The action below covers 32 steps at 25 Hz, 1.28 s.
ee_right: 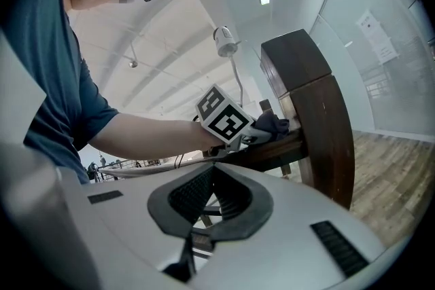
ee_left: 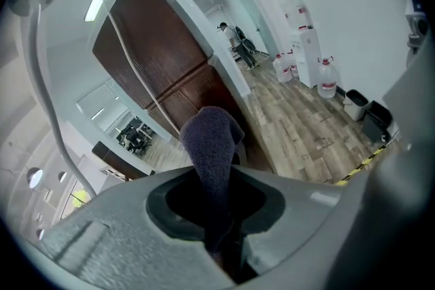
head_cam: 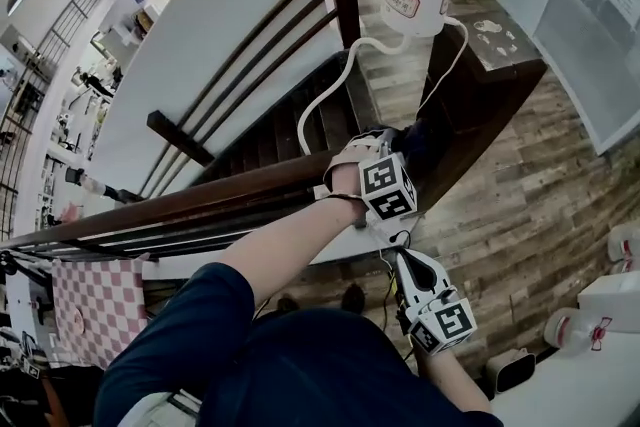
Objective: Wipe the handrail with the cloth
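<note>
Snagging looked the likeliest trouble: the handrail (head_cam: pixel 200 205) met a newel post (head_cam: pixel 480 85), and the left gripper (ee_left: pixel 219 224), jaws clamped on the dark cloth (ee_left: pixel 211 139) at that joint, might jam there or drag the cloth loose. The stairwell (head_cam: pixel 300 125) was bright and white-walled, its floor (head_cam: pixel 540 185) planked, the rail wood dark and glossy. The right gripper (ee_right: pixel 209 204) hung aside, jaws together, empty.

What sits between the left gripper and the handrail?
The cloth: the left gripper clamps it and, in the right gripper view, it lies on the handrail by the post.
</note>
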{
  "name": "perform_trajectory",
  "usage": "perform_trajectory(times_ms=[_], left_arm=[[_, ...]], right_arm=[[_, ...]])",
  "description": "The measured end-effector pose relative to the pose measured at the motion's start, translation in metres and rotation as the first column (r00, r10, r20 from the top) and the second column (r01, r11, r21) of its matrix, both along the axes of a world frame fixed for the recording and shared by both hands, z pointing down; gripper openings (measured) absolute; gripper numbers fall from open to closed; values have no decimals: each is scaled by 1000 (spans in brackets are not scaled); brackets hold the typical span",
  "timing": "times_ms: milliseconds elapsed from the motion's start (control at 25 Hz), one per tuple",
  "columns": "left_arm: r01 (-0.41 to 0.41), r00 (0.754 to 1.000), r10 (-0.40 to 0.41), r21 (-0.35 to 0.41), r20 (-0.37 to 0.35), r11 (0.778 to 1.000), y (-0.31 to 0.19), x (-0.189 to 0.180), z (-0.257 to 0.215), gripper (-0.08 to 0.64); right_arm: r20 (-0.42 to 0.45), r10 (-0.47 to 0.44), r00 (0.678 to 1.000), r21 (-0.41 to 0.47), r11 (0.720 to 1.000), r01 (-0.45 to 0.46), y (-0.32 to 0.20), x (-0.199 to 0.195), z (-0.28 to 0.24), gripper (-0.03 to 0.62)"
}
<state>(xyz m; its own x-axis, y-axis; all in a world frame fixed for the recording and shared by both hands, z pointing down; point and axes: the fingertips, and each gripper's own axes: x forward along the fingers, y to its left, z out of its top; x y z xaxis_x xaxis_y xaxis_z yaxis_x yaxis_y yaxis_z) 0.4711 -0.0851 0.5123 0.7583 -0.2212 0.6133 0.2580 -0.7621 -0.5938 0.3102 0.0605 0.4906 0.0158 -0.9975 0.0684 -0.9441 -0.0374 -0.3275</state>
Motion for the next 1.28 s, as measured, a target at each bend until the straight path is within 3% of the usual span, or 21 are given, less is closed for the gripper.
perform_trajectory(times_ms=[320,640,840,1040,1280], left_arm=[[-14,1000,15,9,-23,1000,-8,-46,-11,72],[186,981,-187,-19,-45,982,-79,-157,-10,72],[325,945,-326,-17,-42,946,-133,-240,-3,72],[455,889,-455,-3,-49,890,-186,-330,2,72],[564,825,-563,2,-48,826,-230,-424,3,72]], right_arm=[[-16,-94,995,7,996,94,-35,-26,-10,11],[-23,-333,943,-25,943,332,-90,-86,-12,11],[-24,-445,895,-49,895,443,-122,-138,-9,11],[-31,-548,836,-59,836,546,-154,-195,-7,11],[-35,-617,786,-47,787,616,-181,-256,-15,11]])
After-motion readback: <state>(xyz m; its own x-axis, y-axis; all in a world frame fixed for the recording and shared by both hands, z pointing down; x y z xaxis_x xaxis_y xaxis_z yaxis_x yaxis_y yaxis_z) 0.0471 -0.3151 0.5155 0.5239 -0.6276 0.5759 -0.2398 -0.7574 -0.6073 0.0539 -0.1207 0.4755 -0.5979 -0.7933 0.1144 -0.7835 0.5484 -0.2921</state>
